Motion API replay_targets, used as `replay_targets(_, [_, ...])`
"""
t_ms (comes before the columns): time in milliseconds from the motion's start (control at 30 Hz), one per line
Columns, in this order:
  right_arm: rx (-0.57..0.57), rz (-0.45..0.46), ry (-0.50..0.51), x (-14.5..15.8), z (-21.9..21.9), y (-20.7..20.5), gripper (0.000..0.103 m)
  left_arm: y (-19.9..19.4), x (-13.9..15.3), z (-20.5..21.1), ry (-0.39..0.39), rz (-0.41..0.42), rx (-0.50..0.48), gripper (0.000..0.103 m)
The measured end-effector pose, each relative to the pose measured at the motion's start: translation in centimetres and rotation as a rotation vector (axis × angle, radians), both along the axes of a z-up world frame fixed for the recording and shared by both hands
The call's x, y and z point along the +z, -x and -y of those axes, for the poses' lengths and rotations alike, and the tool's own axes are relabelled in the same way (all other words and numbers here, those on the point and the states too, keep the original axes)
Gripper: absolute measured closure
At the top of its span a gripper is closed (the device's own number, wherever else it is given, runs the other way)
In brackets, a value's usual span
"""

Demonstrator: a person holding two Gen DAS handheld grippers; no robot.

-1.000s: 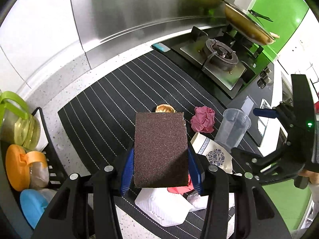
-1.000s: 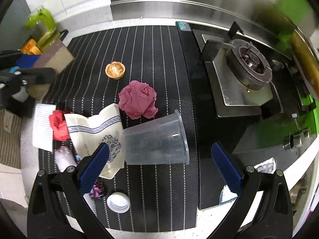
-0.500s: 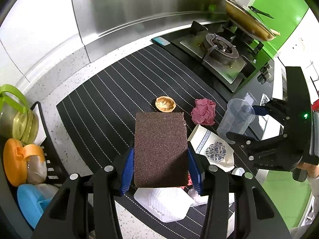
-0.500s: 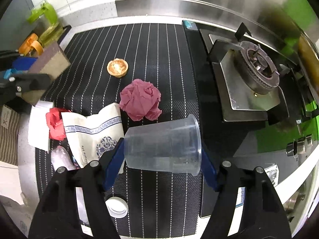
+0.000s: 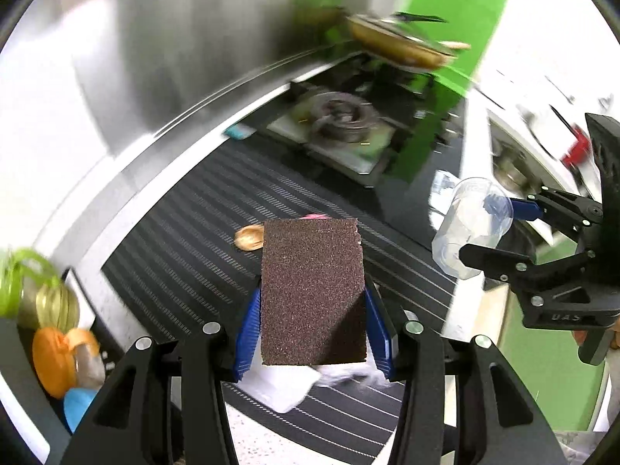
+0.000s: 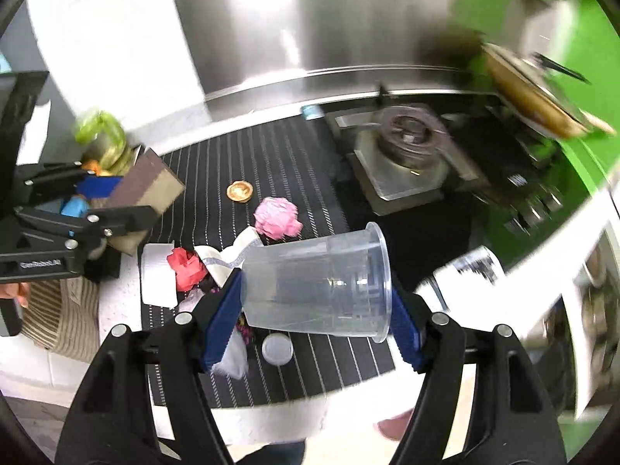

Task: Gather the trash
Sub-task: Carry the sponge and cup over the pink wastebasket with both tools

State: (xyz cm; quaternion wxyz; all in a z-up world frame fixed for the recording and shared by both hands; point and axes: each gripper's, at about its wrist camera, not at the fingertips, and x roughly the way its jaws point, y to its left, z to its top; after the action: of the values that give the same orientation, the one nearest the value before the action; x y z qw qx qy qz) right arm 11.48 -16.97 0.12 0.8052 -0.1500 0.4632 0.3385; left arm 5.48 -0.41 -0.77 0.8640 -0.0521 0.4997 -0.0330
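Observation:
My left gripper (image 5: 313, 302) is shut on a brown sponge block (image 5: 314, 290), held above the striped black mat (image 5: 186, 240). In the right wrist view the same sponge (image 6: 151, 190) shows at the left. My right gripper (image 6: 316, 298) is shut on a clear plastic cup (image 6: 317, 283) lying sideways between its blue pads and lifted off the mat. Below it lie a pink paper ball (image 6: 277, 217), a red paper ball (image 6: 186, 267), a white-and-blue packet (image 6: 228, 259), a white napkin (image 6: 155, 279), a white cap (image 6: 277, 348) and a brown shell (image 6: 239, 192).
A gas stove (image 6: 407, 151) sits right of the mat, with a pan (image 6: 531, 97) beyond it. A green jug (image 6: 102, 139) and orange containers (image 5: 50, 356) stand at the left. A steel backsplash (image 6: 310, 19) runs behind. A person's hand (image 6: 15, 294) holds the left tool.
The right gripper's jaws closed onto the cup and lifted it off the mat. Both grippers rose and rolled, and the left one kept its hold on the sponge.

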Motion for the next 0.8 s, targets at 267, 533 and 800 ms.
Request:
replay_targets(267, [-0.29,0.031,-0.035,1.8,10.3,5.9,0.034,0.6,1.5,7.6,0.007,0.042,-0.262,0.055])
replay_targets(533, [-0.51,0.054,-0.001,1.3,21.9,10.2,0.034,1.4,0.9,18.6,0.032,0.059,-0.447,0.055])
replay_targets(800, [-0.605,0.007,0.024,-2.9,32.3,11.0,0.034,1.4,-3.1,28.0,0.026,-0.016,-0.509,0.055])
